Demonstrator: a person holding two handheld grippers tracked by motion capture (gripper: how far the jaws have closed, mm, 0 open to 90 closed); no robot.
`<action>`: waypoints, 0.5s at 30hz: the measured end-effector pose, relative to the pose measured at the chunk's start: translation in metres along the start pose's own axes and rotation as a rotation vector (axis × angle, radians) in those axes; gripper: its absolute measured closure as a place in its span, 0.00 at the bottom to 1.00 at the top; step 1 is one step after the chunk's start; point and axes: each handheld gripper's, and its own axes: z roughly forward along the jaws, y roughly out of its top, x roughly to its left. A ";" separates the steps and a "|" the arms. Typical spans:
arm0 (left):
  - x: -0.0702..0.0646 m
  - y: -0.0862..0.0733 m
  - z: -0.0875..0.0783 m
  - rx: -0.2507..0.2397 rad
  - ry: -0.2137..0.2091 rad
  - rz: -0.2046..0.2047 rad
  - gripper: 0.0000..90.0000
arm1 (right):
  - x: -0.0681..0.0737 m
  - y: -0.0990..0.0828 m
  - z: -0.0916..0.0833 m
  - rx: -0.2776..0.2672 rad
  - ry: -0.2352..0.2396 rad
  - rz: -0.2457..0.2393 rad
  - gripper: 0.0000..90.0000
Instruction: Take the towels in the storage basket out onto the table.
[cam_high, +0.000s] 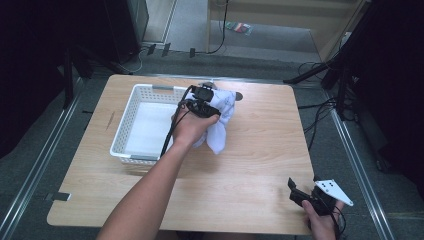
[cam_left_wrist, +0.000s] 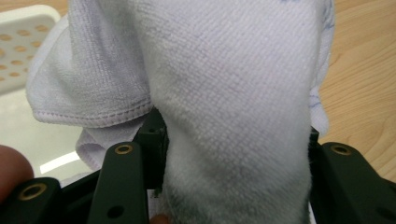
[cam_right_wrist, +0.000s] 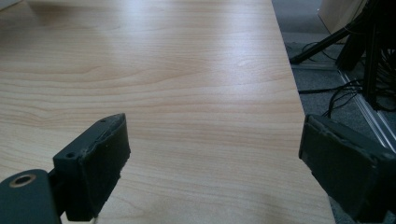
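A white towel (cam_high: 220, 122) hangs bunched from my left gripper (cam_high: 206, 107), just off the right rim of the white perforated basket (cam_high: 131, 107). In the left gripper view the towel (cam_left_wrist: 233, 102) fills the space between the two black jaws, which are shut on it. The basket's rim (cam_left_wrist: 18, 42) shows at the upper left there. My right gripper (cam_high: 300, 192) rests low at the table's front right corner. In the right gripper view its jaws stand wide apart, the right gripper (cam_right_wrist: 215, 163) open over bare wood.
The wooden table (cam_high: 260, 150) has free room to the right of the towel and along the front. Cables and stand legs (cam_high: 325, 107) lie on the floor past the right edge. Metal rails run along both sides of the table.
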 end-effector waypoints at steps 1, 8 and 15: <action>-0.002 0.000 0.002 -0.002 -0.001 0.001 0.54 | 0.000 0.000 0.000 0.000 0.001 0.000 0.10; -0.016 -0.002 0.013 0.010 -0.027 0.018 0.53 | 0.000 0.000 0.000 0.000 0.002 0.001 0.10; -0.026 -0.006 0.026 0.025 -0.047 0.030 0.53 | 0.000 0.000 0.000 -0.001 0.001 0.003 0.10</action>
